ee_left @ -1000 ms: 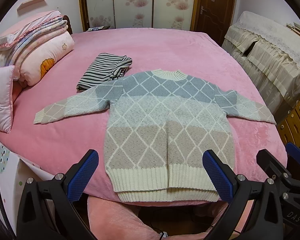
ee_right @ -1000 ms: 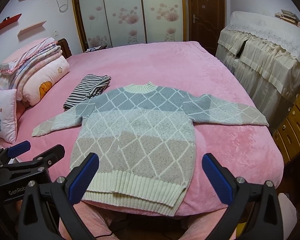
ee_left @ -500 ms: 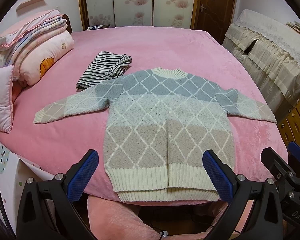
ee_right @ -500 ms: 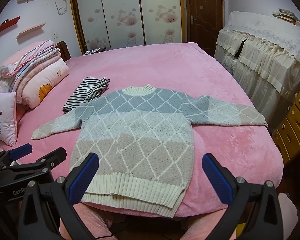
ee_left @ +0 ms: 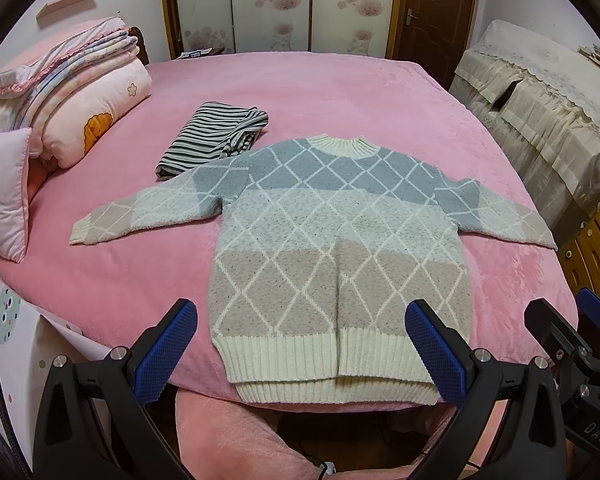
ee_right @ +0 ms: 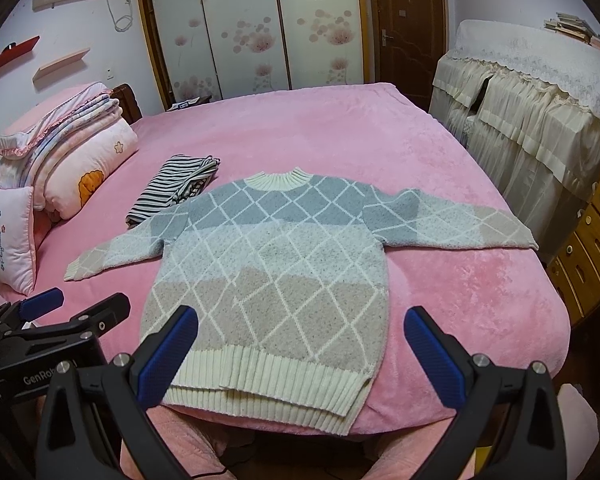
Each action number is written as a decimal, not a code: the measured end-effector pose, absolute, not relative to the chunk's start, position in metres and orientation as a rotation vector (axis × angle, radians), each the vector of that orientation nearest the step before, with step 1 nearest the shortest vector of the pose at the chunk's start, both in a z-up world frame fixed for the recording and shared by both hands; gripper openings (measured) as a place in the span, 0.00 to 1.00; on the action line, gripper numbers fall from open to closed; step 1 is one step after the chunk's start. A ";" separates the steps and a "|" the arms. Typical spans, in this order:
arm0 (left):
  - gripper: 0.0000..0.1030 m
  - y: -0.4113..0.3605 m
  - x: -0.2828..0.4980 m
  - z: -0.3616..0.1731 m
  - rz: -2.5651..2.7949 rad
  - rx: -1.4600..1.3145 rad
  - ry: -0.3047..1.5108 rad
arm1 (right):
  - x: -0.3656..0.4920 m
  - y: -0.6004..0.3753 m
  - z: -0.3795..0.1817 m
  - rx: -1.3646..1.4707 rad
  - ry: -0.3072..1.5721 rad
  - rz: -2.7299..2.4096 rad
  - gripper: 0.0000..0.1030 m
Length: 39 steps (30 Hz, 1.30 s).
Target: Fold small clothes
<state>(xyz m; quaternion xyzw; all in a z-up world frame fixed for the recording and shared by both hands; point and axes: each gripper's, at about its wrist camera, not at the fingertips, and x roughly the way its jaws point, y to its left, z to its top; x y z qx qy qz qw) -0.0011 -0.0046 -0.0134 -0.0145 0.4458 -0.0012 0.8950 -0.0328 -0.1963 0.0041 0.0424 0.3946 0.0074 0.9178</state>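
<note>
- Filling most of both views: pink bed [ee_left: 340, 92] [ee_right: 340, 128], with a floral wardrobe [ee_left: 272, 4] and a dark door [ee_right: 408, 28] behind it.
- Standing along the right side: lace-covered furniture [ee_right: 540, 92], then wooden drawers [ee_right: 588, 256] nearer the camera.
- Piled at the left edge of the bed: folded quilts [ee_left: 80, 80] and a small pillow [ee_left: 2, 192] leaning beside them.
- Lying flat and face up near the front edge of the bed: sweater [ee_left: 332, 248] [ee_right: 276, 264], sleeves spreading out to both sides, collar pointing away, ribbed hem hanging slightly over the bed edge.
- Sitting just beyond the sweater's left shoulder, touching or nearly touching the sleeve: folded striped garment [ee_left: 212, 136] [ee_right: 176, 188].
- Hovering in front of the hem, gaping wide and holding nothing: left gripper [ee_left: 300, 348] [ee_right: 60, 316].
- Hanging likewise before the hem, spread wide with nothing between the blue pads: right gripper [ee_right: 300, 348] [ee_left: 572, 320].
</note>
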 end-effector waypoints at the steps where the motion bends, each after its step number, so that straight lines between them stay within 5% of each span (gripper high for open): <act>1: 1.00 -0.005 -0.001 -0.013 -0.001 -0.030 0.925 | -0.033 -0.196 0.004 0.088 0.811 0.014 1.00; 16: 1.00 -0.021 0.002 -0.006 -0.015 -0.020 0.914 | -0.034 -0.203 0.005 0.083 0.774 -0.007 1.00; 39: 1.00 -0.169 0.017 0.034 -0.228 -0.004 0.854 | -0.041 -0.349 0.024 0.091 0.612 -0.194 1.00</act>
